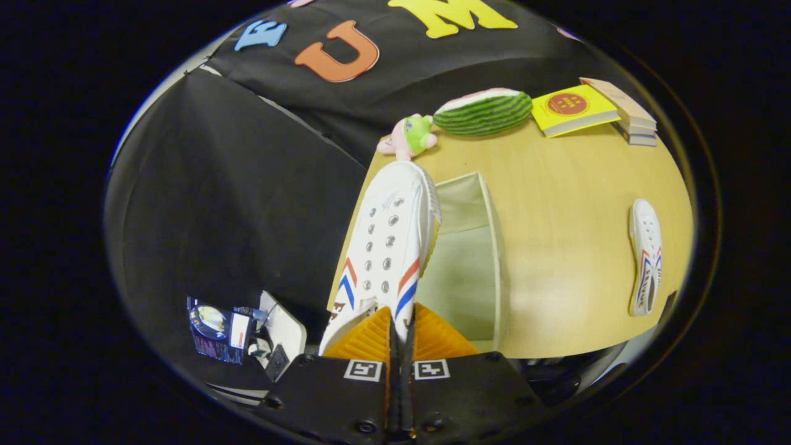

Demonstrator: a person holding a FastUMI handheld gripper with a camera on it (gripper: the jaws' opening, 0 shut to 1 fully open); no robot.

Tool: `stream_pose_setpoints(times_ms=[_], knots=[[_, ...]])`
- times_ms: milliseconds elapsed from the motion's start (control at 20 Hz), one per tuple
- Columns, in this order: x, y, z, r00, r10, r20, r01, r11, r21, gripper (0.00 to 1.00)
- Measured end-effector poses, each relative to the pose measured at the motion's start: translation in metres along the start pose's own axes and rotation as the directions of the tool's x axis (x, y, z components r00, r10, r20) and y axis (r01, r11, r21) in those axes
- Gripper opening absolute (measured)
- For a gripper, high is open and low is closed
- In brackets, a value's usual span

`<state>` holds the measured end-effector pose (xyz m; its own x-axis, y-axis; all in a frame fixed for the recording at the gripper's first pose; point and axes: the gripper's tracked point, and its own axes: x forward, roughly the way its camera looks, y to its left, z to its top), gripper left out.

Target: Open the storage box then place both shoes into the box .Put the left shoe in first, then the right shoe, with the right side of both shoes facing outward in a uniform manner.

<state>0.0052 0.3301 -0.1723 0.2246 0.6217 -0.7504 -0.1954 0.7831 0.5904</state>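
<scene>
hand-held gripper (398,327) pinches white striped shoe (386,247).

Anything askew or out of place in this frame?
Nothing stands out. The gripper is shut on one shoe beside the open storage box; the other shoe lies flat on the table.

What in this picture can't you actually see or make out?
- Gripper view: the held shoe covers the near wall of the open storage box; the heel part where the gripper pinches it sits behind the fingers.
- The box's floor is cut off by its own walls.
- The second shoe on the table is small and warped; left or right is unclear.
- The book cover is too small to read.
</scene>
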Motion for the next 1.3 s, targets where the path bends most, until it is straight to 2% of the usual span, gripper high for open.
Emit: stream_pose_setpoints(times_ms=[250,550,600,650,700,750,850,900,1200,1250,1300], knots=[[0.049,0.004,-0.007,0.998,-0.007,-0.07,0.011,0.998,0.054,0.05],[0.074,0.013,-0.014,0.994,0.031,-0.101,-0.019,0.993,0.117,0.08],[0.074,0.014,-0.016,0.993,0.038,-0.108,-0.025,0.993,0.118,0.12],[0.074,0.012,-0.013,0.994,0.039,-0.101,-0.028,0.993,0.113,0.28],[0.074,0.014,-0.011,0.994,0.06,-0.088,-0.05,0.993,0.111,0.34],[0.074,0.021,-0.008,0.993,0.081,-0.083,-0.072,0.991,0.109,0.47],[0.068,0.021,-0.005,0.994,0.083,-0.066,-0.078,0.994,0.081,0.78],[0.063,0.021,-0.005,0.995,0.08,-0.054,-0.076,0.995,0.061,0.82],[0.031,0.023,-0.004,0.998,0.054,0.024,-0.052,0.996,-0.071,0.85],[0.02,0.021,-0.005,0.998,0.044,0.035,-0.04,0.994,-0.103,0.96],[0.015,0.017,-0.005,0.998,0.027,0.052,-0.019,0.99,-0.138,0.98]])
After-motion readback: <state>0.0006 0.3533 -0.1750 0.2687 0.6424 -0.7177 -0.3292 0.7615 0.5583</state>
